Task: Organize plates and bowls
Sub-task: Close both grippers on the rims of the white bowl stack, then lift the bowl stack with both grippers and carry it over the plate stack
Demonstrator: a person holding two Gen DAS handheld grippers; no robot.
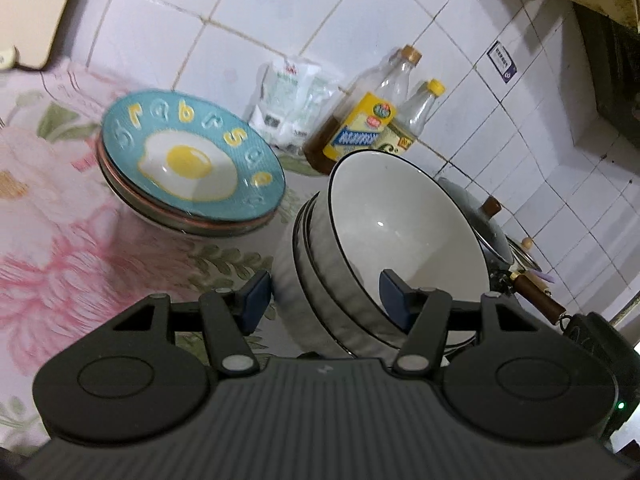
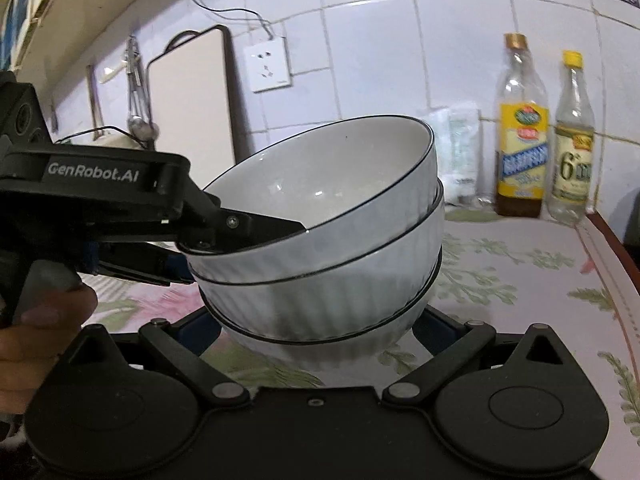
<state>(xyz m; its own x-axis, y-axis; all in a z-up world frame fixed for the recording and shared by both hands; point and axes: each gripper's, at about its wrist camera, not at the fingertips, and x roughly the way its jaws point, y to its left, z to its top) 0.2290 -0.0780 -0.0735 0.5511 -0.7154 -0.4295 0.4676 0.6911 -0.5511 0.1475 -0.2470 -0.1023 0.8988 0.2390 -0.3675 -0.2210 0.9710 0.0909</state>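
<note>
Spread wide, my left gripper (image 1: 324, 300) straddles the top bowl's (image 1: 400, 224) rim without holding it, while my right gripper (image 2: 316, 330), jaws also apart, flanks the bowl stack's (image 2: 320, 280) base on the floral tabletop (image 2: 520, 300), plates (image 1: 192, 160) leftward, bottles (image 2: 520, 136) behind.

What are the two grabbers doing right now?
Left gripper: straddling the top bowl's rim, grip unclear.
Right gripper: open around the bottom bowl.

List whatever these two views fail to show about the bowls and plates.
- Right wrist view: base of the white ribbed bowl stack, hidden by the right gripper.
- Left wrist view: plates under the blue egg-pattern plate, only edges show, blurred; count unclear.
- The left gripper straddles the top bowl's rim; contact unclear.
</note>
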